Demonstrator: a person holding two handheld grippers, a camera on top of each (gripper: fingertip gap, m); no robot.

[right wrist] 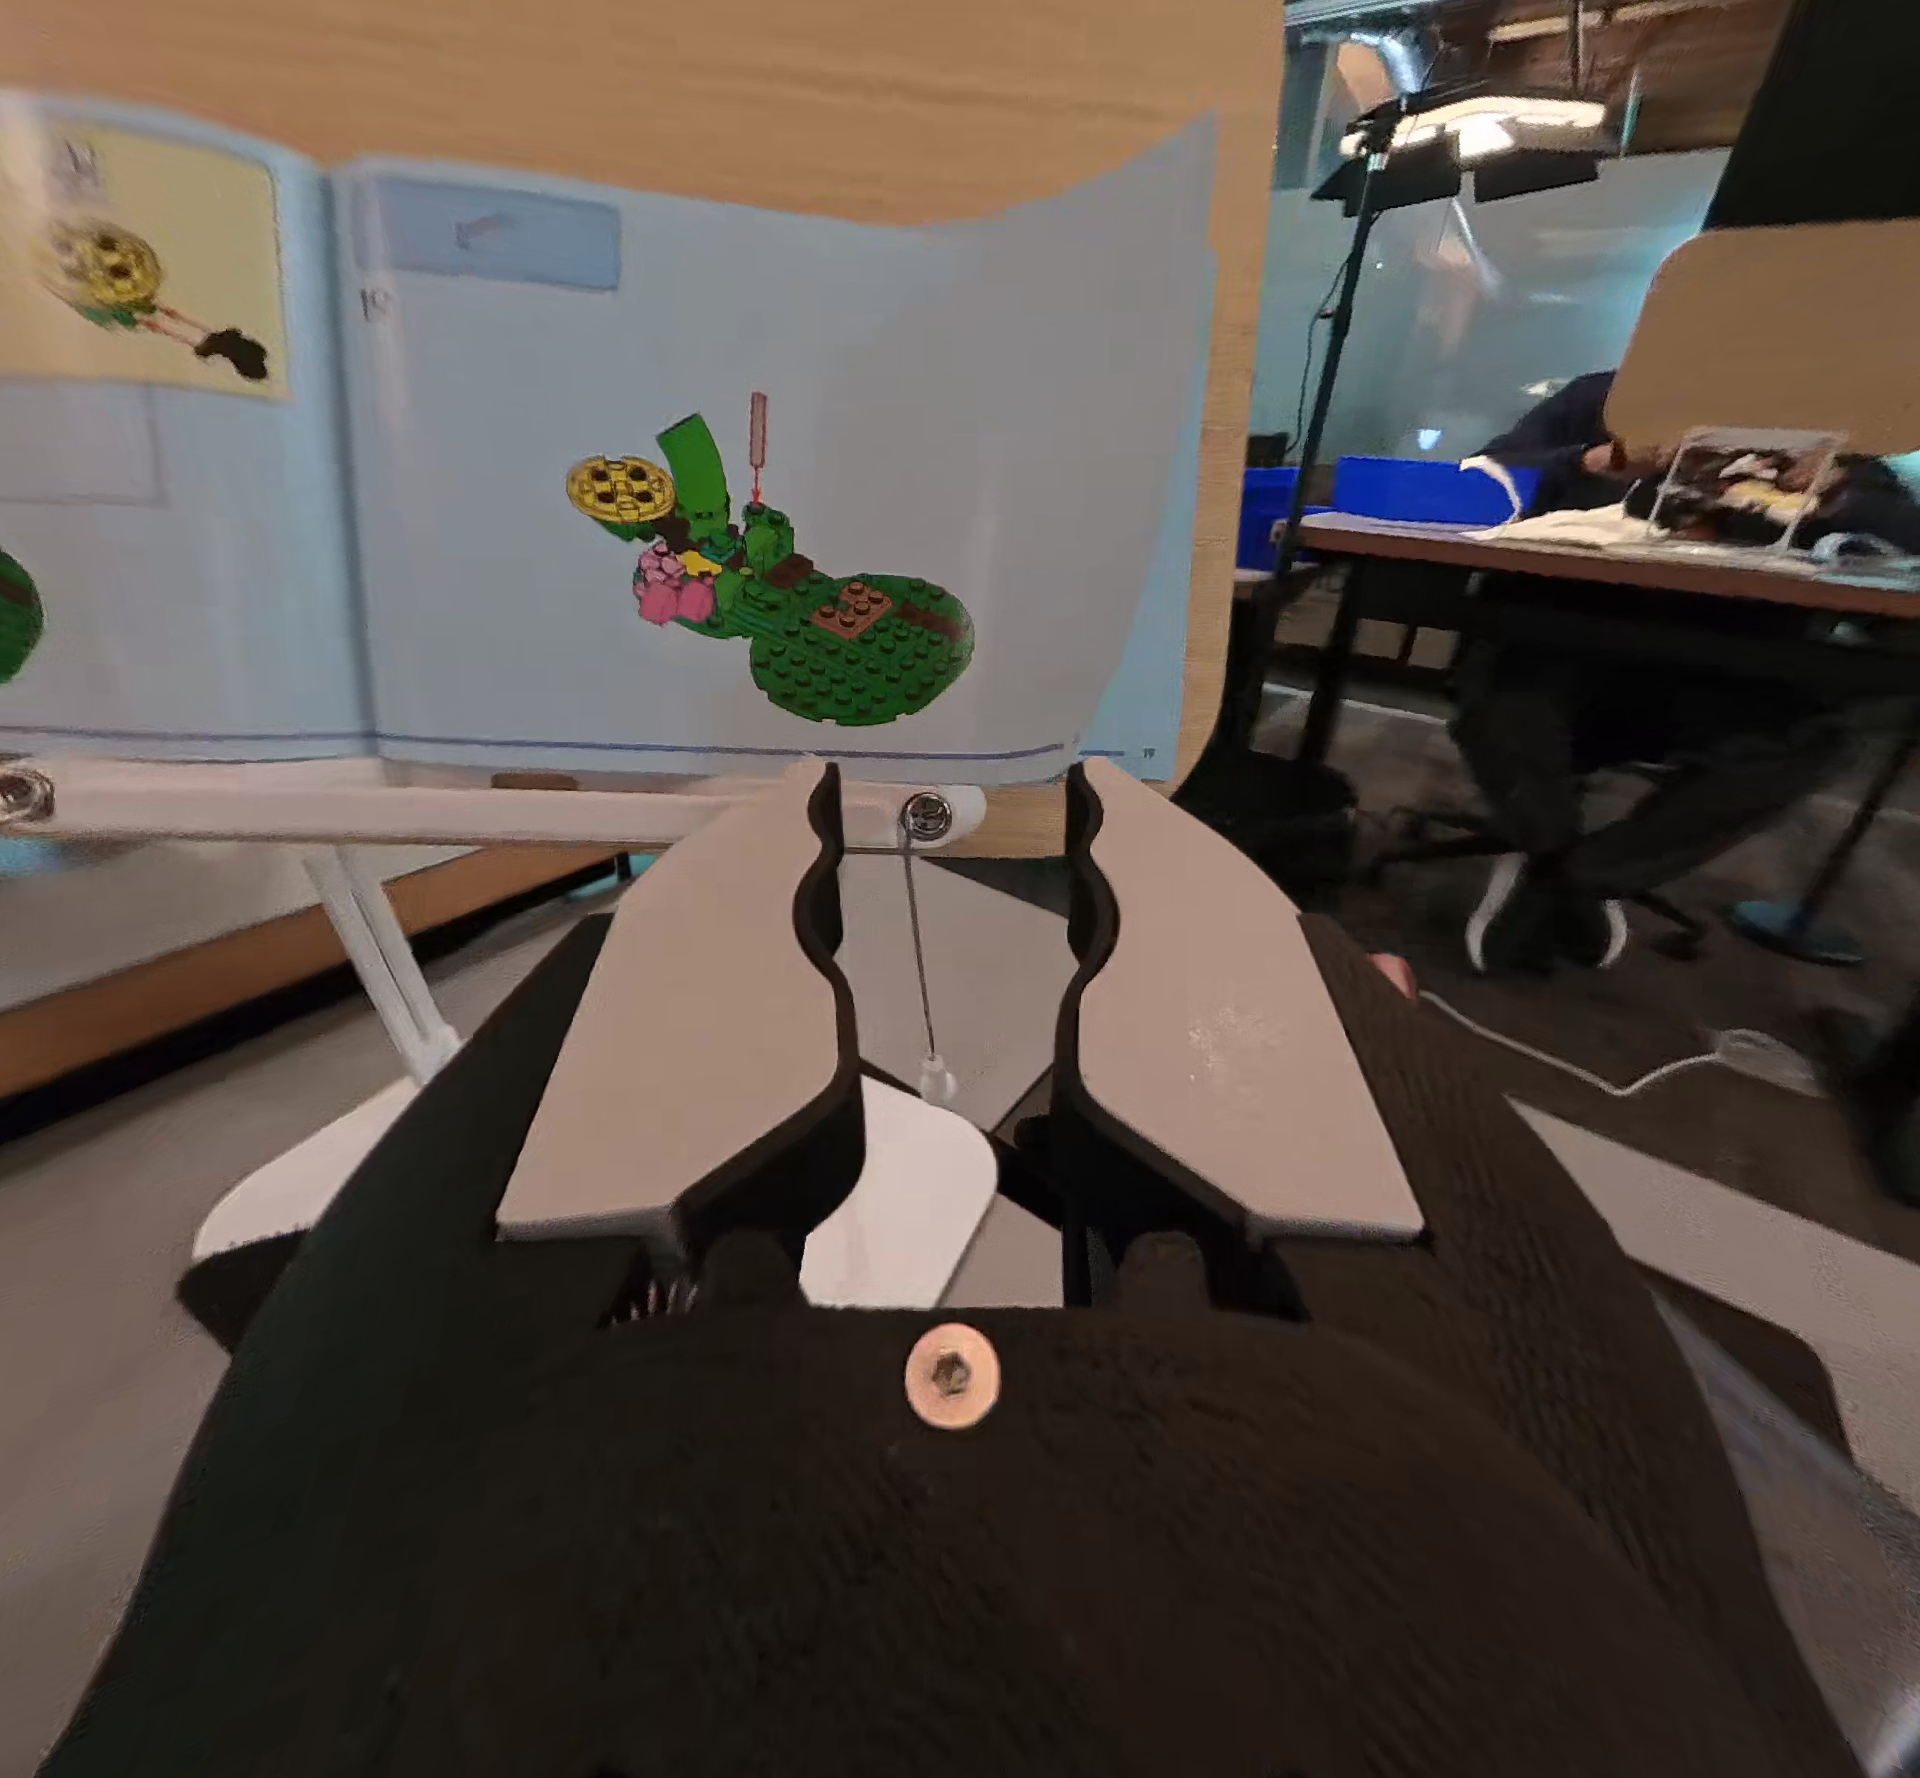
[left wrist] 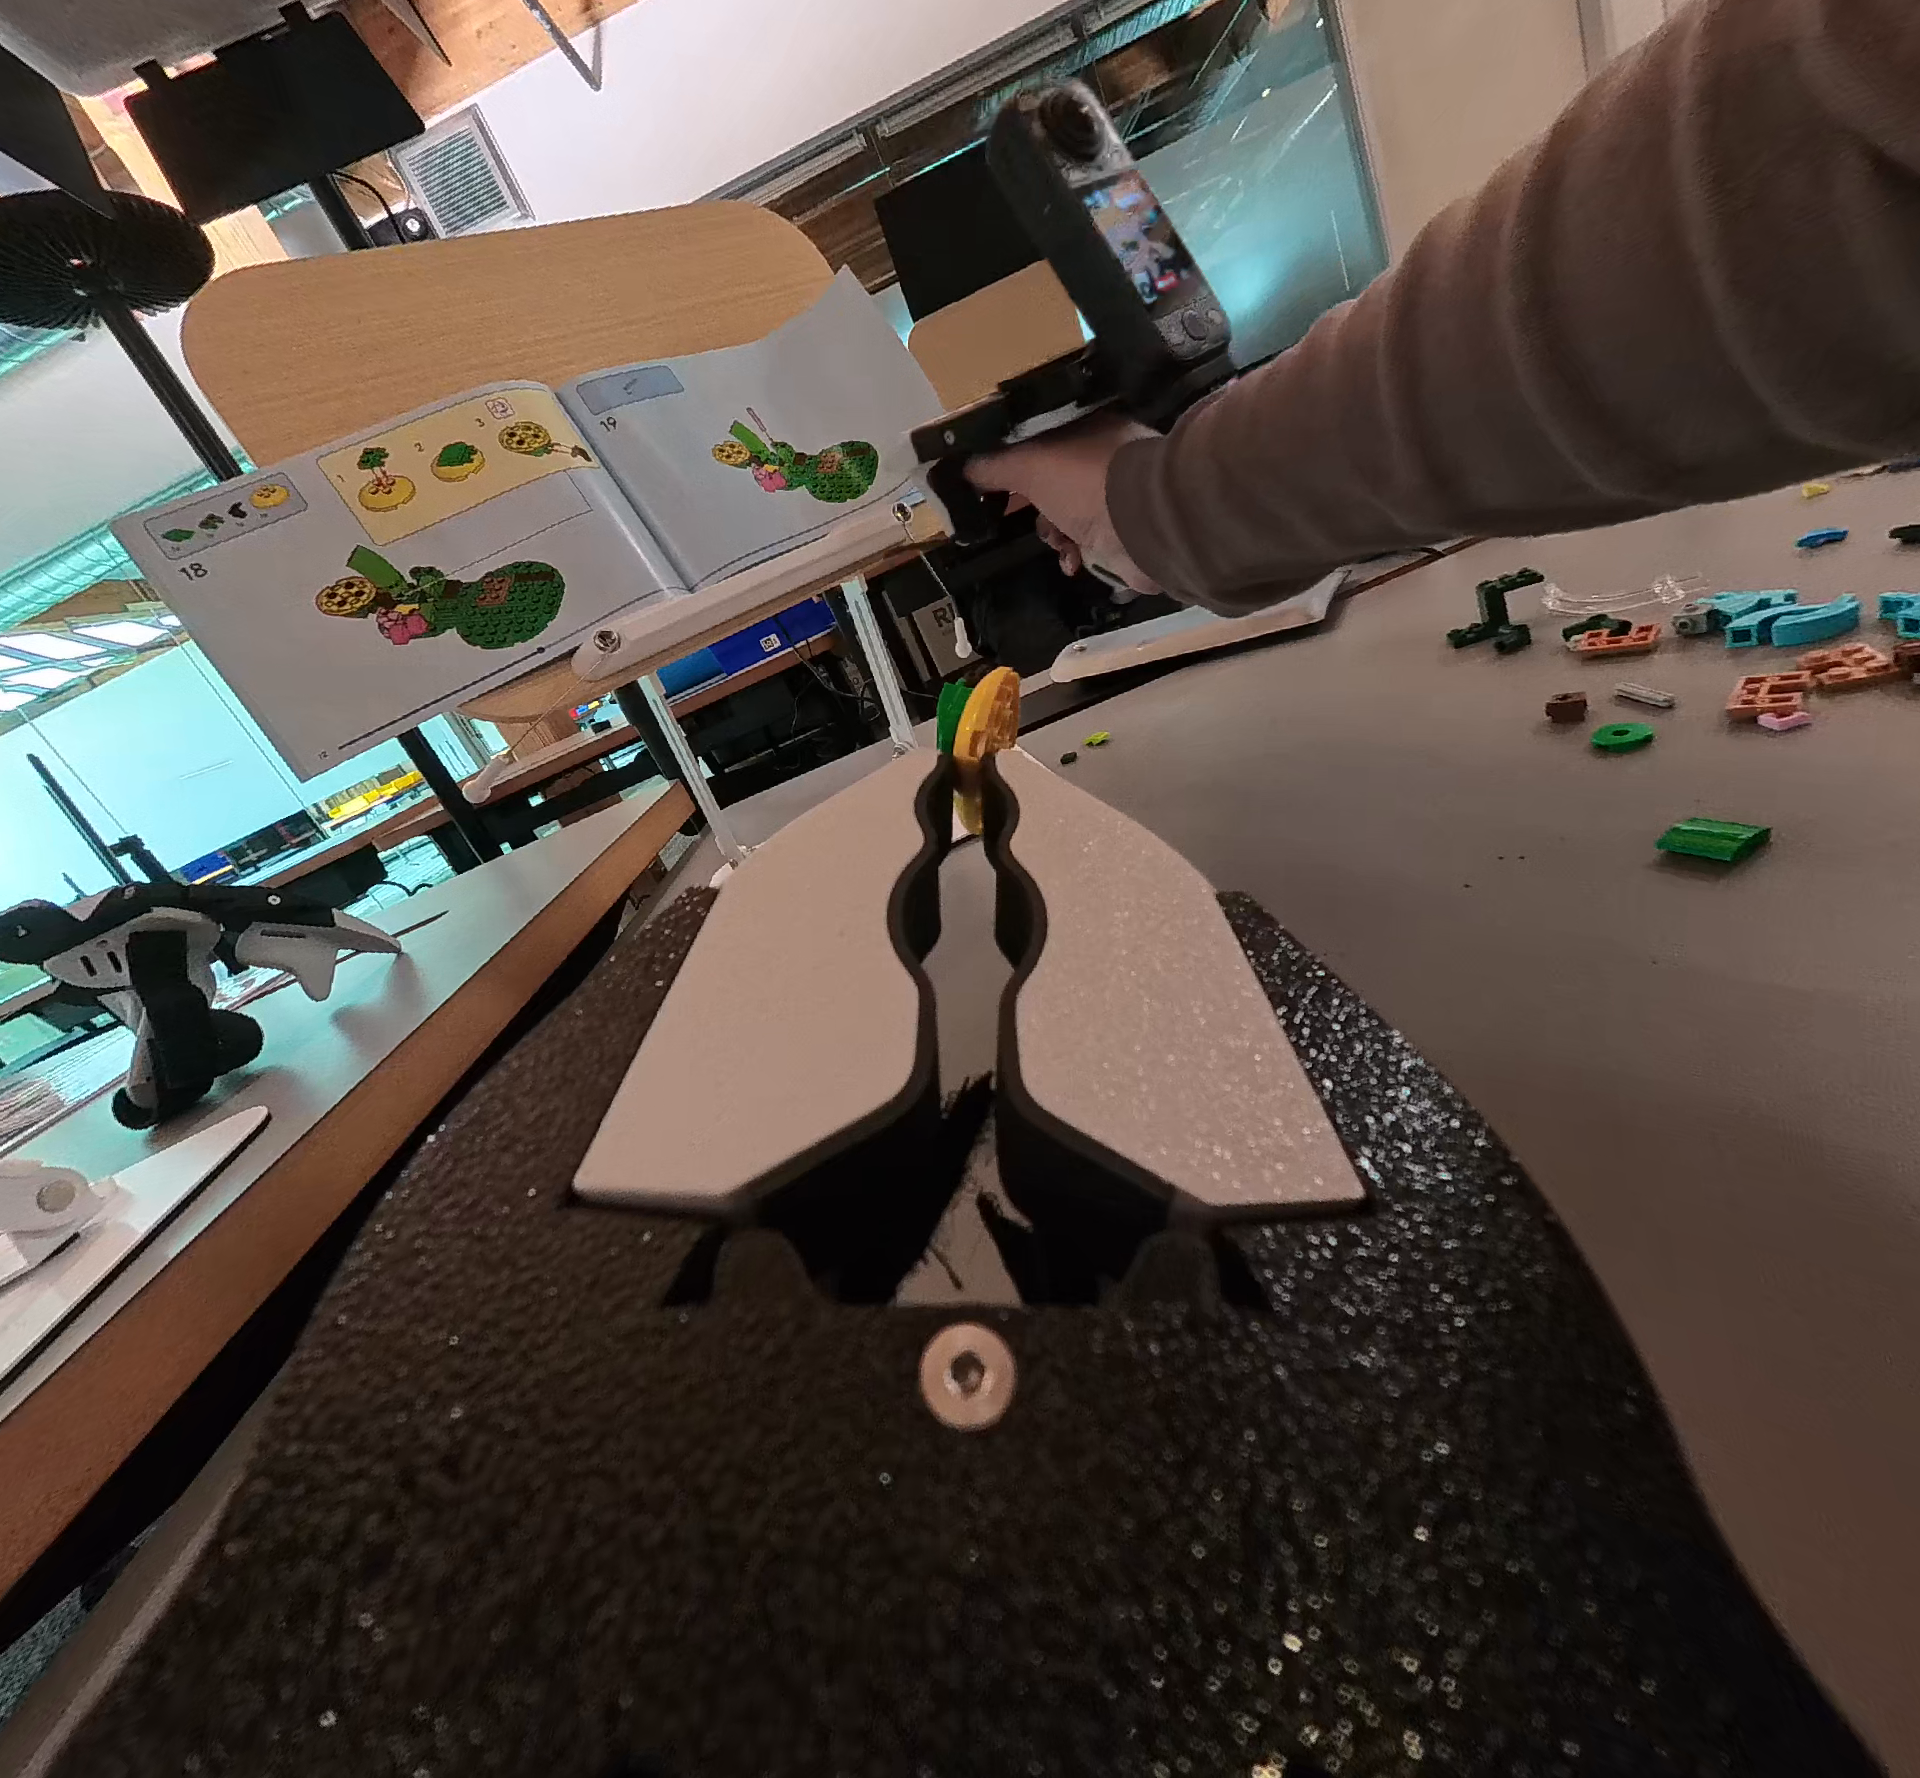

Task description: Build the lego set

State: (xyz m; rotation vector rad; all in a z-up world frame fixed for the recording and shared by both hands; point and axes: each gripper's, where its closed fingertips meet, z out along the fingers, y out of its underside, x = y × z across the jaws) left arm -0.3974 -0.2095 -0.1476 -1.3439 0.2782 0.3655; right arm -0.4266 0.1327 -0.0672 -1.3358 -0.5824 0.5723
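On the left, the open instruction booklet (left wrist: pixel 499 523) rests on a wooden stand (left wrist: pixel 499 315) at the far side of the grey table (left wrist: pixel 1403 1001). The left tongs (left wrist: pixel 968 778) are clamped on a round yellow lego piece (left wrist: pixel 982 726) with green behind it, held above the table. The right tongs (right wrist: pixel 948 783) gape with nothing between them, raised close before the booklet's right-hand page. Loose lego pieces (left wrist: pixel 1766 648) lie scattered on the table at far right.
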